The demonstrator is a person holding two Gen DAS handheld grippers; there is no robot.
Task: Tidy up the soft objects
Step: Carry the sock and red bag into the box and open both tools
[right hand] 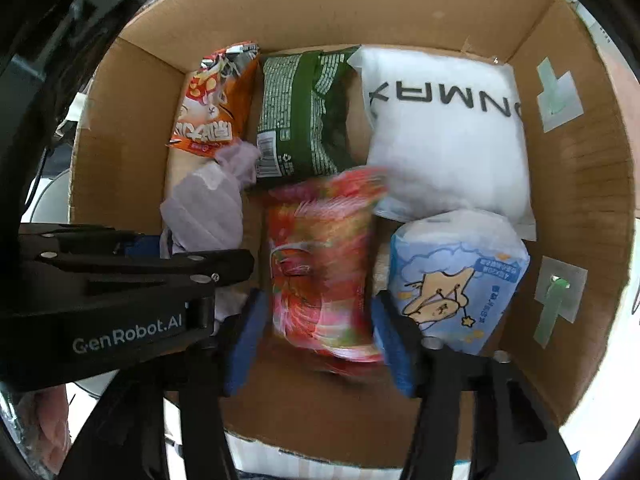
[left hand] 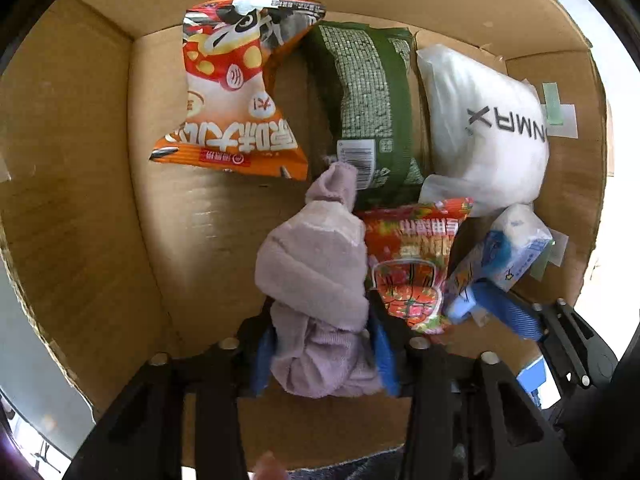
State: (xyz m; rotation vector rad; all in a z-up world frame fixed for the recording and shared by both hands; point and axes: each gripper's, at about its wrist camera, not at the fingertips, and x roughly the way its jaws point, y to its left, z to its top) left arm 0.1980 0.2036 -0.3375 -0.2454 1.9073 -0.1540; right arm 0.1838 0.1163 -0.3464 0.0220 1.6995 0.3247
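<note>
- While both claws work inside the cardboard box (right hand: 580,184), packing looks well along, judging by the row already lying on the box floor.
- Far left at the back: orange snack bag (left hand: 236,92), lying flat, touching the green packet beside it.
- Next along: green packet (left hand: 368,100), printed back up, between the orange bag and the white pillow.
- Back right: white pillow (left hand: 484,128) in clear wrap, against the right wall.
- Front left: left claw (left hand: 324,354) clamped on the lilac towel (left hand: 316,264), a rolled bundle whose far tip reaches the green packet's barcode end; not yet released.
- Front middle: right claw (right hand: 320,336) with blue pads either side of the red snack bag (right hand: 324,264); bag blurred, pads close at its edges, so apparently gripping, being set into the gap before the green packet.
- Front right: tissue pack (right hand: 456,276), blue with a cartoon figure, down beside the right wall, just beside the red bag.
- Left to do, by judgement: release towel and red bag into the front row; any items outside the box cannot be seen.
</note>
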